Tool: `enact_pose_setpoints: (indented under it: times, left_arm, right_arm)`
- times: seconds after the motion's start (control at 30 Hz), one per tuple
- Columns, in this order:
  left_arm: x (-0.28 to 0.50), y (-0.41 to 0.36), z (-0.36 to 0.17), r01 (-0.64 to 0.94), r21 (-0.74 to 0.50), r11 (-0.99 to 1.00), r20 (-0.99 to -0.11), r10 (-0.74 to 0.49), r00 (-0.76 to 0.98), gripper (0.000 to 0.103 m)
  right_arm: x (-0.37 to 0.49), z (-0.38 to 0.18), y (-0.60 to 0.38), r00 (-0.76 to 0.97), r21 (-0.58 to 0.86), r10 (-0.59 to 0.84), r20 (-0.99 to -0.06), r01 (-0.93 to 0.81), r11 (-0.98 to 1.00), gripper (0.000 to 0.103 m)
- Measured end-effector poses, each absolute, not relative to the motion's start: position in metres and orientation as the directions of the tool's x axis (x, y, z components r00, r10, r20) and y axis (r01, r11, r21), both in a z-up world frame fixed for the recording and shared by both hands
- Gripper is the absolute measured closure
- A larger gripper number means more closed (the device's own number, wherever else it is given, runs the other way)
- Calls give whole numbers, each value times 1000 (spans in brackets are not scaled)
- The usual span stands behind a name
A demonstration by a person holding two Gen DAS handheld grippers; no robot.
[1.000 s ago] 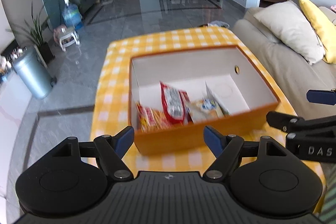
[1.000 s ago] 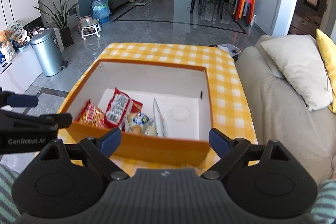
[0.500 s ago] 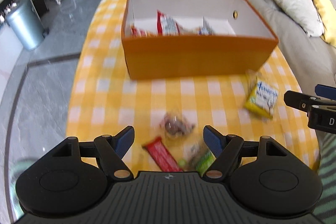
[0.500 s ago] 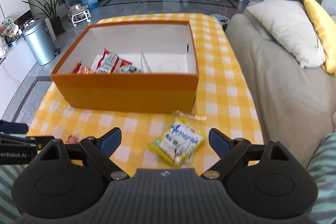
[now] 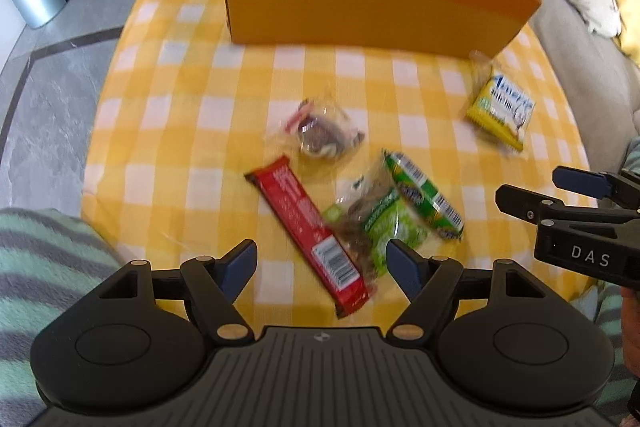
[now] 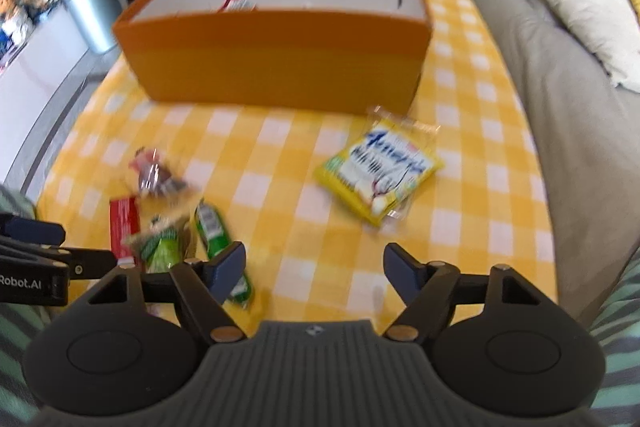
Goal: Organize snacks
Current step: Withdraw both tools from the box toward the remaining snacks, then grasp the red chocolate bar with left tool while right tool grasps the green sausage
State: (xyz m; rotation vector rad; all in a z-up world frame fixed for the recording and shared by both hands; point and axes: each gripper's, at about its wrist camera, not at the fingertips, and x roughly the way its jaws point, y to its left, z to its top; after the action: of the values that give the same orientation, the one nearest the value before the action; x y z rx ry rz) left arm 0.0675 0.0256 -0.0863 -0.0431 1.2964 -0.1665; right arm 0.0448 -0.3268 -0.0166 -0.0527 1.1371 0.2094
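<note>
Here both grippers have drawn back from the orange box (image 5: 376,7) to the loose snacks on the near bench (image 5: 180,131). Left gripper (image 5: 322,265), released, hovers over the red bar (image 5: 308,223); right gripper (image 6: 314,267), also released, faces the yellow packet (image 6: 380,173). Only the left view shows the bar's full length.

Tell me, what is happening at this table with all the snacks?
A person holds a gripper in each hand and is sorting snacks into the orange box. Both the left gripper and the right gripper are open and empty above the checked tablecloth. On the cloth lie a red bar, green packets, a clear-wrapped snack and a yellow packet. A red and white packet shows inside the box.
</note>
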Motion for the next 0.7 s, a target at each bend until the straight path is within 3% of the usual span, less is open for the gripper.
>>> enact_pose_setpoints:
  times: [0.37,0.53,0.63,0.7]
  left_arm:
    - [68,24,-117,91,-134,987,-974,-148,169,20]
    - [70,29,-124,58,-132,990,-976,-140,165,30]
    - [72,32,-124,38,-149,988,-971,-154,182,38]
    - [73,32,-124,40,-158,987,-968,-163,193,44]
  right_arm:
    - [43,-44,-311,332,113,208,-920,-284,952,44]
    - [45,-54,-313,320,140,236,-918,-295,945,55]
    - [47,-55,-315,313,179,272,-910,-295,939,65]
    - [48,-54,-314,309,195,289,-906,-301,933,78]
